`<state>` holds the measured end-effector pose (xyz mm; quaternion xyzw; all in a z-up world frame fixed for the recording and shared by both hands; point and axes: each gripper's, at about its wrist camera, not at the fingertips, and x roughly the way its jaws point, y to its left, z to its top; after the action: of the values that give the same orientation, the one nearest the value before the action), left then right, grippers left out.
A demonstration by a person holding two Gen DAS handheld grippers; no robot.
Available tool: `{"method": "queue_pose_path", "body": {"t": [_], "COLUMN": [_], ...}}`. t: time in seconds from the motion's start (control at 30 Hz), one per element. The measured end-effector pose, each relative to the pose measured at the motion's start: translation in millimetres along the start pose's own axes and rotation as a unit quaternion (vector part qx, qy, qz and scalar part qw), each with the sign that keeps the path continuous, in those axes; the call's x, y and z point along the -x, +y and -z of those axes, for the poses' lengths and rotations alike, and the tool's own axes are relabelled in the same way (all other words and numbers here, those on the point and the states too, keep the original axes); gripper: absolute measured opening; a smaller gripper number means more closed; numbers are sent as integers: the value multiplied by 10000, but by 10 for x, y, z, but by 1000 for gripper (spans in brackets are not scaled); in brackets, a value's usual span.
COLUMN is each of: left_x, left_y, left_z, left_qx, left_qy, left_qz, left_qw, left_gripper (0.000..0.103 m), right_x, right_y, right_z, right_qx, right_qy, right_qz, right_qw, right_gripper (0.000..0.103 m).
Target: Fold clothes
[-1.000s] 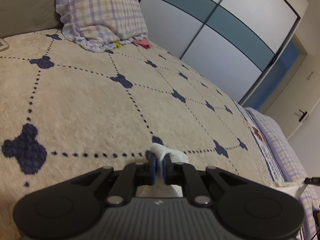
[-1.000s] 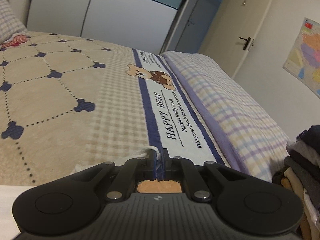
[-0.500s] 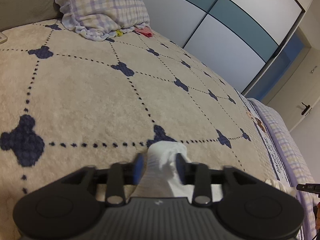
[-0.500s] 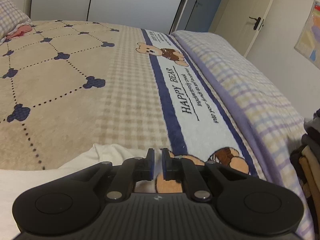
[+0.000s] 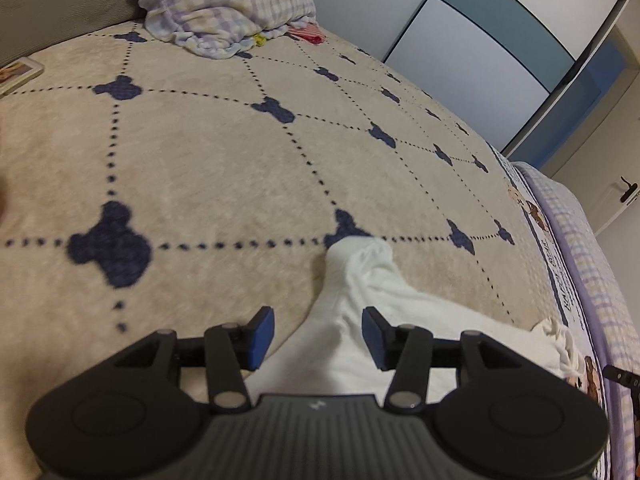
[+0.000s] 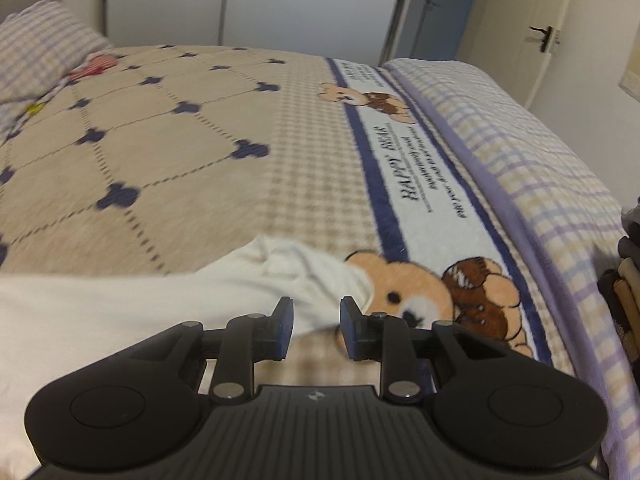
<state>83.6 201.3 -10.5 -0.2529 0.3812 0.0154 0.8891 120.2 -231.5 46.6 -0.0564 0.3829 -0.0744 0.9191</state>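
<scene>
My left claw (image 5: 318, 334) stands wide with nothing gripped, and the white garment (image 5: 360, 320) lies on the bed blanket (image 5: 220, 168) right between and ahead of its blue pads (image 5: 262, 336), a bunched end poking forward. My right claw (image 6: 316, 330) is parted more narrowly, also empty, with the garment's crumpled edge (image 6: 288, 276) just ahead and spreading off to its left, beside the printed bear (image 6: 404, 292).
</scene>
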Motion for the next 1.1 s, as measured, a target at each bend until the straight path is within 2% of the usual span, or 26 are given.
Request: {"method": "queue_pose_path", "body": {"t": [0.23, 0.47, 0.73, 0.83, 0.97, 1.1], "left_x": [297, 488, 597, 628, 607, 587], "left_y": [181, 288, 472, 528, 512, 497], "left_z": [100, 270, 398, 440, 452, 463], "left_qx": [201, 173, 571, 694, 681, 668], "left_qy": [56, 158, 258, 285, 248, 211], "left_qz": [65, 81, 145, 160, 116, 72], "left_qw": [9998, 9997, 9979, 9971, 9973, 9975], "left_gripper": [50, 50, 50, 48, 46, 39], "right_x": [296, 529, 646, 712, 807, 804], "right_y": [230, 490, 737, 805, 963, 1141], "right_z": [298, 604, 904, 1008, 1181, 1328], "right_qx": [201, 395, 785, 969, 1460, 1977], "right_qy": [3, -21, -15, -81, -160, -125], "right_qz": [-532, -1130, -1703, -1990, -2601, -2871], "right_qw": [9984, 9928, 9823, 9752, 9543, 9372], "right_gripper": [28, 29, 29, 29, 29, 29]}}
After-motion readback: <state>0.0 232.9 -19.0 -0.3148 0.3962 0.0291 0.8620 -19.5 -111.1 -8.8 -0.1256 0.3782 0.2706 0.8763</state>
